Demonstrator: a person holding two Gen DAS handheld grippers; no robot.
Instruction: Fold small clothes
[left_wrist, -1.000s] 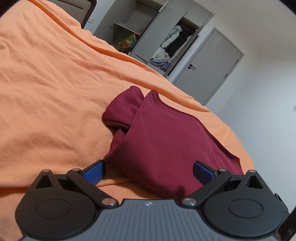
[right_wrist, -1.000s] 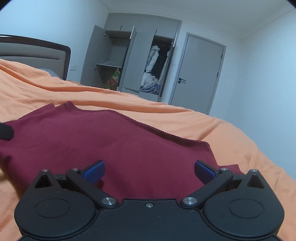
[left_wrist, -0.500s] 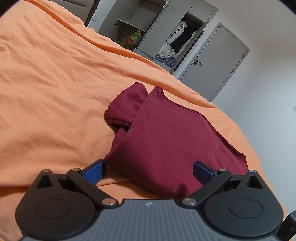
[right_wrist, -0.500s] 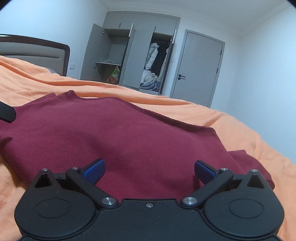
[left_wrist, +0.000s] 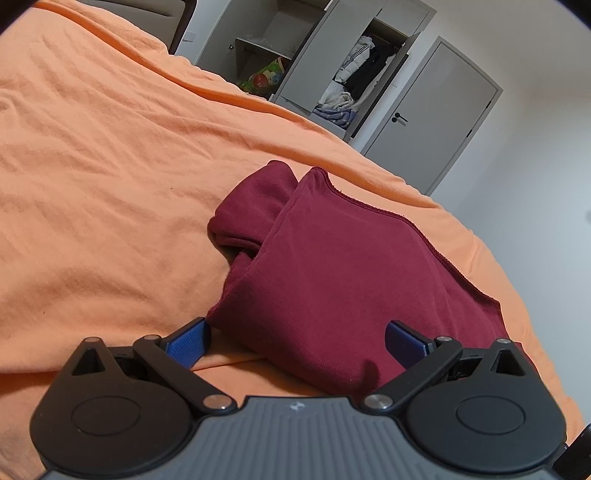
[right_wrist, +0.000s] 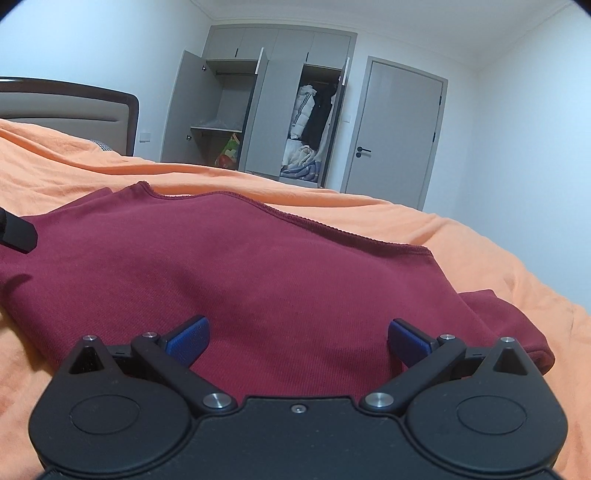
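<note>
Right gripper (right_wrist: 297, 338) nearer maroon garment (left_wrist: 351, 280); orange bedsheet (left_wrist: 110, 184), open wardrobe (right_wrist: 273, 110) behind

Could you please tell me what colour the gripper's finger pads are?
Blue pads, clearest in the right wrist view.

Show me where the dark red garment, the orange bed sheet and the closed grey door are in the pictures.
dark red garment (right_wrist: 258, 280): right wrist view, middle of its flat top layer.
orange bed sheet (left_wrist: 110, 192): left wrist view, bare wrinkled area left of the garment.
closed grey door (right_wrist: 395, 133): right wrist view, centre of the door panel.
</note>
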